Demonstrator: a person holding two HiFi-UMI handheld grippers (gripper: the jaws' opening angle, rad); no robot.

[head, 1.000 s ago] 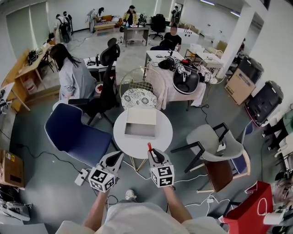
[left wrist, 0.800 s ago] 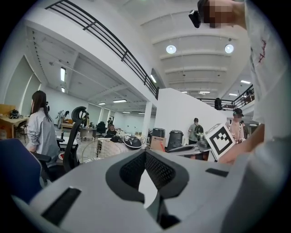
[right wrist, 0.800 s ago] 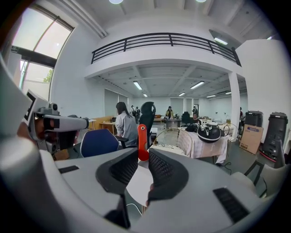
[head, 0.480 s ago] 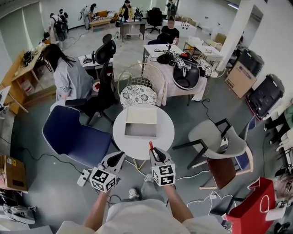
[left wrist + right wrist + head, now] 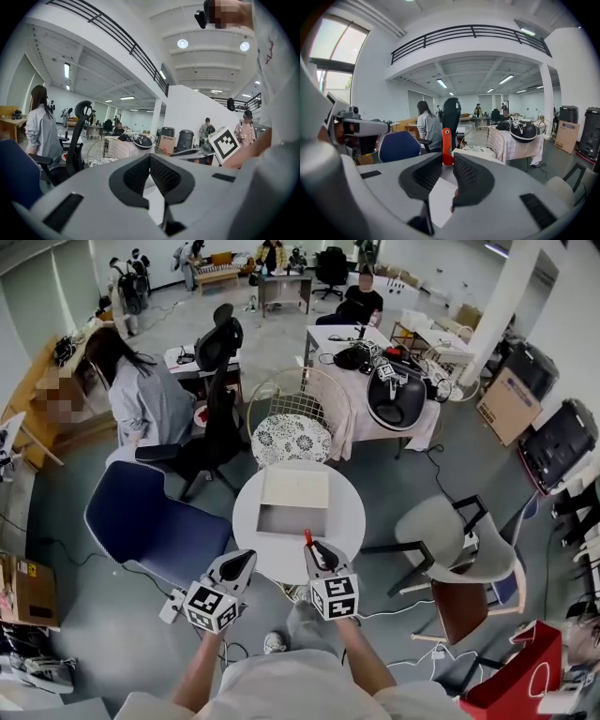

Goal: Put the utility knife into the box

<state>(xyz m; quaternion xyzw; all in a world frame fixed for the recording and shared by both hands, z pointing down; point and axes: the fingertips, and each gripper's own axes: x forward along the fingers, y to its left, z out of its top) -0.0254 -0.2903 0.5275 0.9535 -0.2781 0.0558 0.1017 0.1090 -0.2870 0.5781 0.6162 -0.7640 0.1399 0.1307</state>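
Moved: left gripper (image 5: 240, 561), right gripper (image 5: 315, 551) nearer table (image 5: 349, 521)
Right fingers (image 5: 466, 174): grip red utility knife (image 5: 446, 143)
Left fingers (image 5: 136, 176): closed, empty
Box (image 5: 294, 488): frame middle

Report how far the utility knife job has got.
Done: the red utility knife is picked up. In hand: the right claw grips it, red end sticking out, by the near edge of the round table. Left: getting it into the open box on that table. The left claw is shut and empty.
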